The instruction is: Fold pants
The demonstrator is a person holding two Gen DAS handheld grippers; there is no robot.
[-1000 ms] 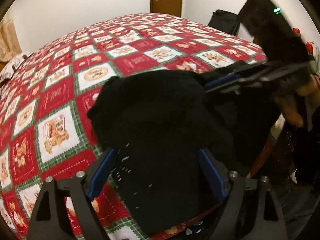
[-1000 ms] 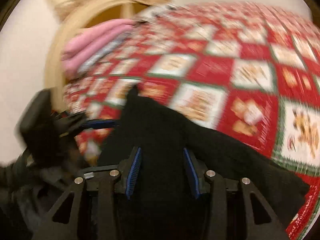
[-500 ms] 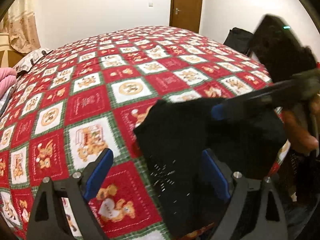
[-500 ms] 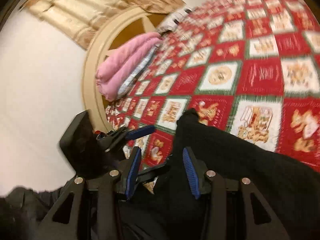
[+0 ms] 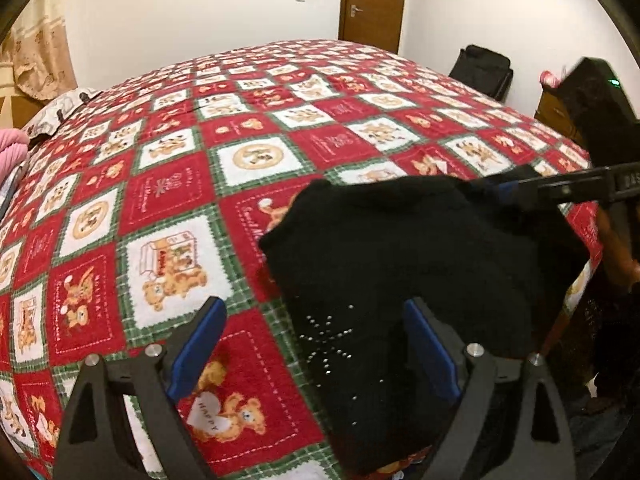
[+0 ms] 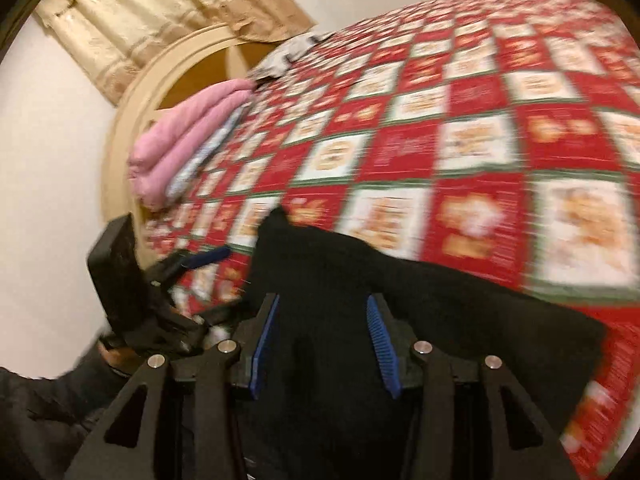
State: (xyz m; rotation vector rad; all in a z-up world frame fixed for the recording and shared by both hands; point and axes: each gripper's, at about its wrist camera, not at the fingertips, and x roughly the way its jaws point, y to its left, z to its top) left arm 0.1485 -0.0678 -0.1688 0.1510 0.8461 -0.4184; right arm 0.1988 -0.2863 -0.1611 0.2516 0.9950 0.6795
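Observation:
The black pants [image 5: 408, 264] lie bunched on the near corner of a bed with a red, white and green patchwork quilt [image 5: 256, 160]. A stud pattern shows on the cloth. My left gripper [image 5: 316, 344] is open, its fingers wide apart over the pants' near edge and the quilt. My right gripper [image 6: 324, 340] has its blue pads part-way closed with black pants cloth [image 6: 360, 280] between them. It shows in the left wrist view [image 5: 516, 192] at the pants' far right edge. The left gripper shows in the right wrist view [image 6: 200, 260], open.
Pink folded bedding [image 6: 184, 140] and a cream headboard [image 6: 132, 120] stand at the bed's head. A wooden door [image 5: 372, 0] and a black bag [image 5: 484, 72] are beyond the far side. The bed edge runs just below the pants.
The left gripper drew back and left off the pants, so more quilt shows under it. The right gripper stays on the cloth, and its view has swung across the bed.

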